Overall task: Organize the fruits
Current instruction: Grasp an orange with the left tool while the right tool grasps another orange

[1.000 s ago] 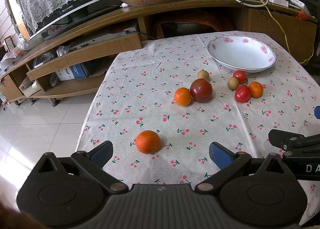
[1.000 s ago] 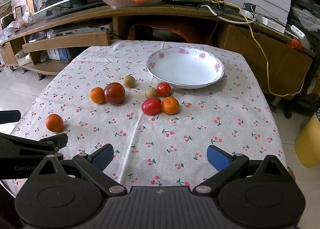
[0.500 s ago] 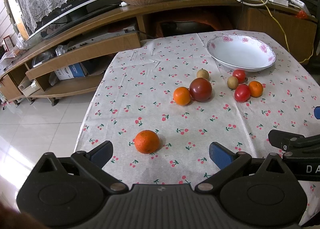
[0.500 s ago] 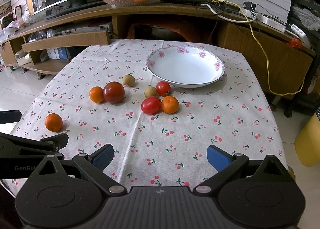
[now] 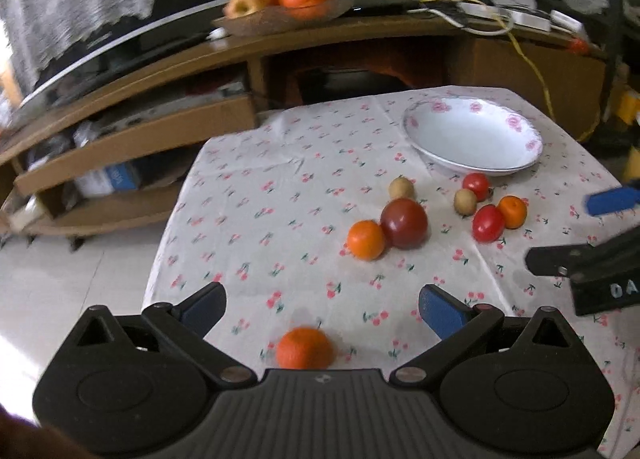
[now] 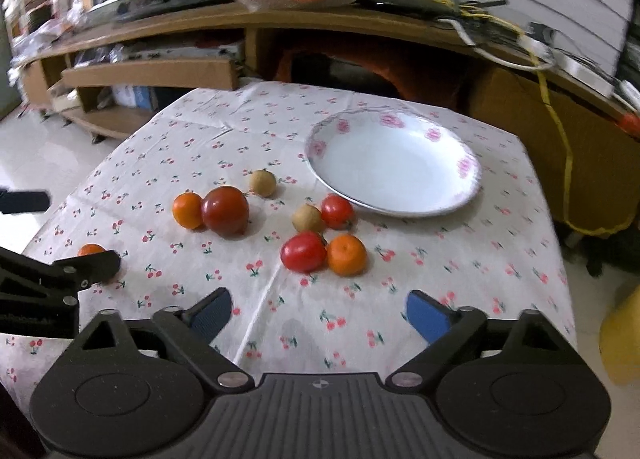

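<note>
Bare table (image 6: pixel 460 279) cloth ahead; right gripper (image 6: pixel 318 313) jaws apart, just narrowing, empty; left gripper (image 5: pixel 320 309) spread wide above the near-edge orange (image 5: pixel 305 347).

1. Cream tablecloth (image 6: pixel 460 279), small red cherry print all over.
2. White bowl (image 6: pixel 466 169), pink roses round rim.
3. Dark red tomato (image 6: pixel 225 210); orange mandarin (image 6: pixel 187 210) at nine o'clock.
4. Blue gripper pads (image 6: pixel 426 317).

Both wrist views look steeply down over the table, sharing the bowl (image 5: pixel 472 135) (image 6: pixel 394 163) and scattered fruit.
</note>
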`<state>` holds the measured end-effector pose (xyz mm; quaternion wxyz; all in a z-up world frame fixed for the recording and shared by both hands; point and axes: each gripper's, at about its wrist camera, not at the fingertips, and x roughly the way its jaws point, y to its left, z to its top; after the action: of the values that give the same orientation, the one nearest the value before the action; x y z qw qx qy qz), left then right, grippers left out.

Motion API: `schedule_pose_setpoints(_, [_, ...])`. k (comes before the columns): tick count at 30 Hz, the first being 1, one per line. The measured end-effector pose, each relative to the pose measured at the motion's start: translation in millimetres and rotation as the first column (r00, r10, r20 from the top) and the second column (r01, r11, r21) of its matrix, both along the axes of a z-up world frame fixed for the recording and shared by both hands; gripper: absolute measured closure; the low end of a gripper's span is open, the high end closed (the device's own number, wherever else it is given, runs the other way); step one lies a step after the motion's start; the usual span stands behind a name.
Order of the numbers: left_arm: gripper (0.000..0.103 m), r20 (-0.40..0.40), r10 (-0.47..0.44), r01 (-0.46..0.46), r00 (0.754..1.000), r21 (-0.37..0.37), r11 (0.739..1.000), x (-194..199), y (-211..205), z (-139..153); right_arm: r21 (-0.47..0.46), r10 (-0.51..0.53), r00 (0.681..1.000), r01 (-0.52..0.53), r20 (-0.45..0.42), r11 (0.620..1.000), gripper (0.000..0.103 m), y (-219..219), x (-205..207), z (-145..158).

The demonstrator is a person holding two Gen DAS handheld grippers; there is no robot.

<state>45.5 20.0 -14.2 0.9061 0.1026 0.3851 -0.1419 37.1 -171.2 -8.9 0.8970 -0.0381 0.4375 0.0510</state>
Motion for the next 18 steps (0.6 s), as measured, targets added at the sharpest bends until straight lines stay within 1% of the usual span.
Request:
schedule_pose_setpoints(1, [0.000, 0.026, -0.036, 0.037, 0.999, -0.029, 0.999, 1.3, -3.7, 0.2, 0.004, 0.010, 1.000, -0.010, -0.004, 1.000, 0.018, -0.4, 4.4, -1.8])
schedule_pose_setpoints(3, [0.000, 0.053, -0.105, 0.106, 0.993, -0.012, 0.994, 5.9, -10.5, -1.0, 0.008, 0.026, 1.000, -0.026, -0.007, 1.000, 0.018, -2.3, 11.6, -4.9])
schedule_pose_setpoints(5, [0.002, 0.068, -0.162, 0.158, 0.985, 0.051, 0.986, 15.1, -18.5, -5.0, 0.000, 0.048, 0.999, -0.048, -0.009, 0.999, 0.019, -4.6, 17.9, -8.5])
schedule_pose_setpoints(7, [0.007, 0.071, -0.209, 0.204, 0.975, 0.080, 0.976, 24.7, -23.7, -9.6, -0.009, 0.068, 0.998, -0.068, -0.010, 0.998, 0.027, -7.6, 24.1, -11.7])
schedule_pose_setpoints(11, [0.021, 0.057, -0.264, 0.257, 0.963, 0.104, 0.961, 42.3, -31.9, -18.9, 0.015, 0.071, 0.997, -0.070, -0.035, 0.997, 0.031, -20.3, 33.3, -20.7])
schedule_pose_setpoints(12, [0.024, 0.060, -0.275, 0.268, 0.960, 0.108, 0.957, 45.3, -34.4, -21.2, 0.022, 0.073, 0.996, -0.073, -0.040, 0.997, 0.034, -22.5, 35.5, -22.8])
schedule_pose_setpoints(15, [0.031, 0.047, -0.298, 0.292, 0.953, 0.114, 0.950, 54.1, -39.5, -28.7, 0.016, 0.084, 0.995, -0.083, -0.049, 0.996, 0.036, -26.3, 42.1, -28.0])
schedule_pose_setpoints(18, [0.035, 0.025, -0.319, 0.315, 0.947, 0.106, 0.943, 59.0, -42.4, -34.5, 0.013, 0.104, 0.993, -0.103, -0.055, 0.995, 0.041, -28.4, 49.4, -33.5])
